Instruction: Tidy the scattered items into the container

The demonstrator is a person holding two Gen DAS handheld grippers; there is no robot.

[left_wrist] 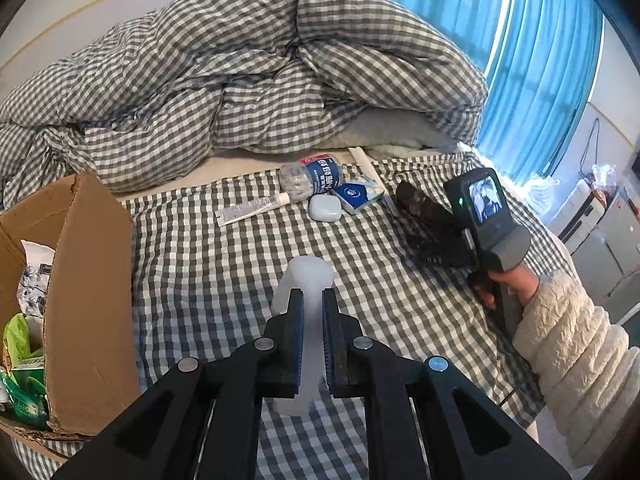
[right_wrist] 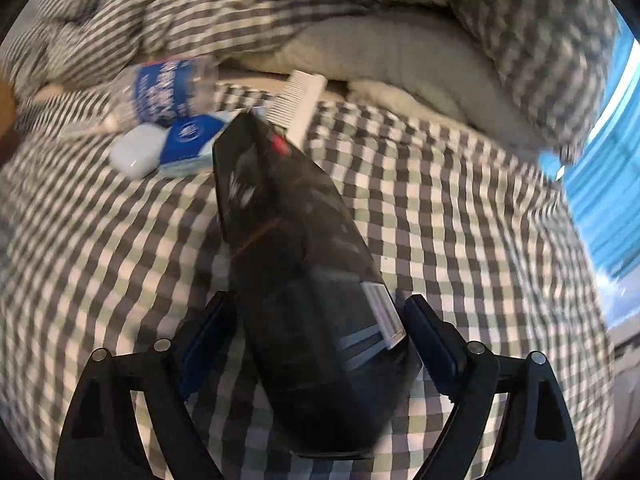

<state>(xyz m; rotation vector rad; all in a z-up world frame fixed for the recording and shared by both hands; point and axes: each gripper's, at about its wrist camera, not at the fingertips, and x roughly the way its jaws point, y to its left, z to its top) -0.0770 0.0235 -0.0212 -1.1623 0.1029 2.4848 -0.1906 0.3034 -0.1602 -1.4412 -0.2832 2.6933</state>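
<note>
Left hand-held gripper [left_wrist: 308,300] clamps white bottle [left_wrist: 306,280]; right hand-held gripper [right_wrist: 316,320] straddles black packet [right_wrist: 296,240].

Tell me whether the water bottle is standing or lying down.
Lying down. The water bottle rests on its side on the checked sheet, beside the toothpaste tube.

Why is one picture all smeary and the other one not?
The right wrist view is smeared by motion: the water bottle and checked sheet streak, and the black packet looks soft. The left wrist view is sharp, though its fisheye lens bends the blue curtain.
</note>
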